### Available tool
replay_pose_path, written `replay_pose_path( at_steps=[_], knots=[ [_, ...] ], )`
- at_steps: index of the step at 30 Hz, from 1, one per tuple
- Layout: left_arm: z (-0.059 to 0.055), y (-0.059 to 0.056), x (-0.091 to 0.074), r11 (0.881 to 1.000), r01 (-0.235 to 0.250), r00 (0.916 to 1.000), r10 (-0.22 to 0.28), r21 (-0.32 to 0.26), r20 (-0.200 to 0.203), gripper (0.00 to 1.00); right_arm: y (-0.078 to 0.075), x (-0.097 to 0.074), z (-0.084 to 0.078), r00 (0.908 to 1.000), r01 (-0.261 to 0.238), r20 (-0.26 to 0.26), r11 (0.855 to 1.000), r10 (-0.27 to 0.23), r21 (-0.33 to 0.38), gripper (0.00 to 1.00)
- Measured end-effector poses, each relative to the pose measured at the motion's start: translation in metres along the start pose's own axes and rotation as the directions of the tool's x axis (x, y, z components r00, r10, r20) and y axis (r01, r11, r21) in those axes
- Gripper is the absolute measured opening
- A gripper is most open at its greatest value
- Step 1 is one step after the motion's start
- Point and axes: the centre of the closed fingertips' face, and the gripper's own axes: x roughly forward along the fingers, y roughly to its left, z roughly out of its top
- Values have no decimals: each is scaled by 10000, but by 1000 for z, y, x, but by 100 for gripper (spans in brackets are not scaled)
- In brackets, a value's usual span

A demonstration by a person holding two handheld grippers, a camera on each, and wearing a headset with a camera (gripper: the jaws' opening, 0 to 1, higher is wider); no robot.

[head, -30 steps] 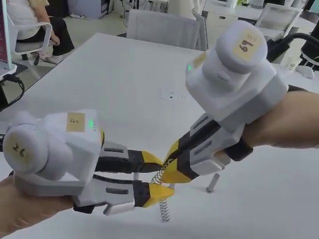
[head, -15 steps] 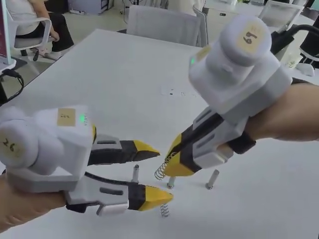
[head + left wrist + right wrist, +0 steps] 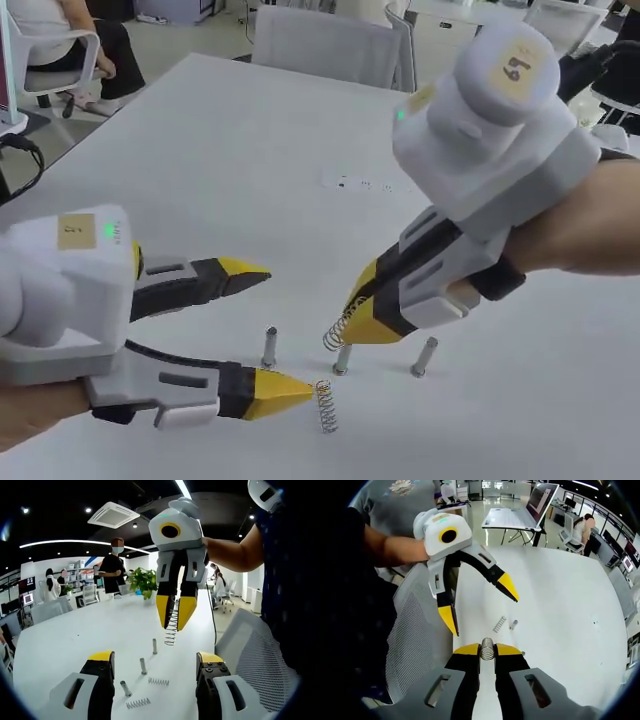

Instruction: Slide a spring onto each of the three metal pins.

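Loose spring near pins, maybe touching left gripper fingers

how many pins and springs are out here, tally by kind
short silver metal pins: 3, all bare
coiled wire springs: 3 (2 lying on the white table, 1 held in the right gripper)
total: 6

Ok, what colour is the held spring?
Silvery metal; the spring shows best in the left gripper view.
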Motion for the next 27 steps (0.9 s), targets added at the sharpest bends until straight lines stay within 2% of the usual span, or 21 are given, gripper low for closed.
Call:
replay_pose_path(
  at_steps=[4,11,18,27],
  knots=[
    [-2,3,-3,9998,-153,9999,154,-143,62,67,-2,-1,-3,10000,56,-82,10000,-56,27,8],
    [-13,9,-11,9987,-411,9992,411,-293,-24,71,-7,-2,-2,9997,152,-176,9999,-152,35,8],
    [-25,14,-21,9963,-701,9975,700,-496,-41,74,-13,6,3,9986,242,-462,9996,-248,-146,8],
    [-39,18,-28,9928,-943,9955,944,-733,-18,77,-28,21,8,9962,410,-761,9989,-428,-246,8]
  ],
)
